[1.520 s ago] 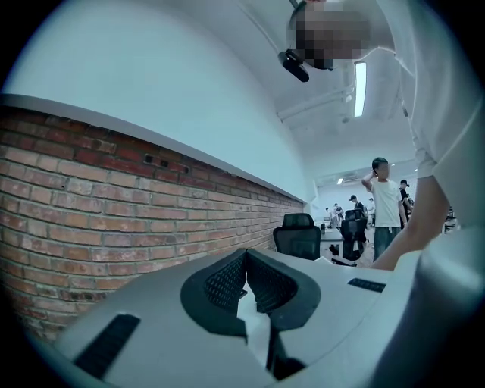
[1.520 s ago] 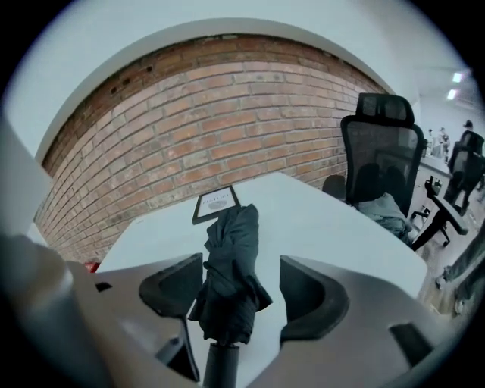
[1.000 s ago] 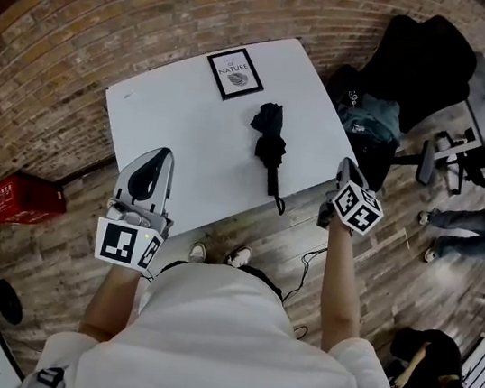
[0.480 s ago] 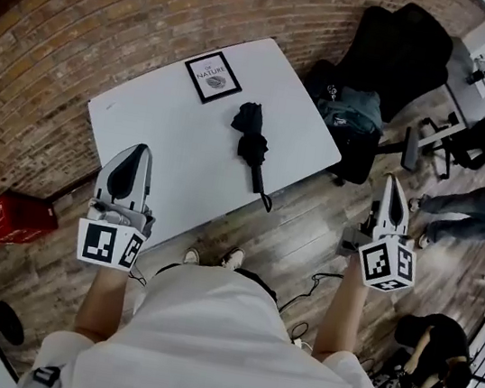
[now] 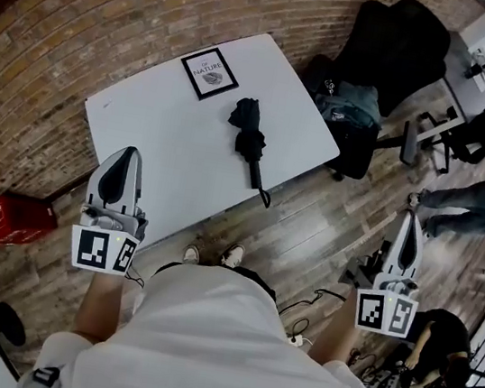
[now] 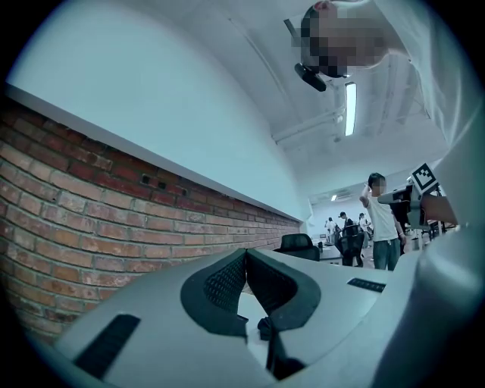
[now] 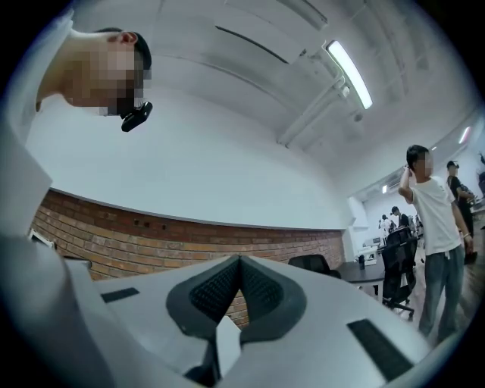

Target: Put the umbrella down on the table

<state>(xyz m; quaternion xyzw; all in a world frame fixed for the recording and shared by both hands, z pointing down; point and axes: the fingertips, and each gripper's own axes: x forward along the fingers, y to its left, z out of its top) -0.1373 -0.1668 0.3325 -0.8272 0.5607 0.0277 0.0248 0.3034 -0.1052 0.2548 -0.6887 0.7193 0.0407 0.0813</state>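
Observation:
A folded black umbrella point(image 5: 250, 142) lies on the white table point(image 5: 160, 139), its handle pointing toward the table's near edge. No gripper touches it. My left gripper point(image 5: 126, 154) is held level over the table's near left edge, jaws shut and empty; the left gripper view shows its tips point(image 6: 245, 252) meeting in front of the brick wall. My right gripper point(image 5: 413, 217) hangs over the wooden floor well to the right of the table, shut with nothing in it; the right gripper view shows its tips point(image 7: 240, 260) closed together.
A framed black picture point(image 5: 210, 73) lies on the table's far side. A black chair with a bag point(image 5: 357, 106) stands right of the table. A red crate point(image 5: 12, 218) sits on the floor at left. People point(image 7: 436, 227) stand and sit at the right.
My right gripper has swung away from the table's near right corner, out to the right and upward over the floor. The umbrella stays lying on the table. The left gripper barely moved.

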